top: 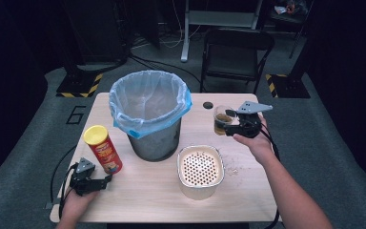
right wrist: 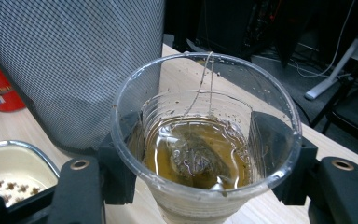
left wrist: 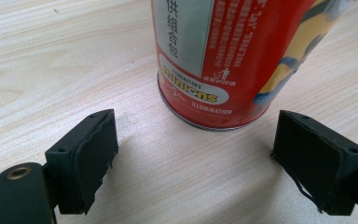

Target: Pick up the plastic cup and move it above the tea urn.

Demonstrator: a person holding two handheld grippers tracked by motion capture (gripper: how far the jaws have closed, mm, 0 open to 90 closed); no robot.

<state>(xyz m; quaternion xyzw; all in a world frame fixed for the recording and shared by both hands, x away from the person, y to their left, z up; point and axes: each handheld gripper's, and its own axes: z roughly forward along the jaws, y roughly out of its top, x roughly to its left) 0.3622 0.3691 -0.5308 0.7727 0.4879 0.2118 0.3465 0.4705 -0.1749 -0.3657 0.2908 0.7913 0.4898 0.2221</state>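
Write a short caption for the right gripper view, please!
Right gripper holds a clear plastic cup of tea with a tea bag inside.

right gripper (top: 232, 125) clamped on clear cup (top: 221, 120) of brown liquid, right of lined bin (top: 150, 112). strainer bowl (top: 200, 170) front-right of bin. left gripper (top: 106, 180) jaws apart, front-left of bin, just short of red can (top: 103, 149)

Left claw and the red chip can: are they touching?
Apart. In the left gripper view the left claw stands open, its jaws either side of the red chip can with bare table between each pad and the can.
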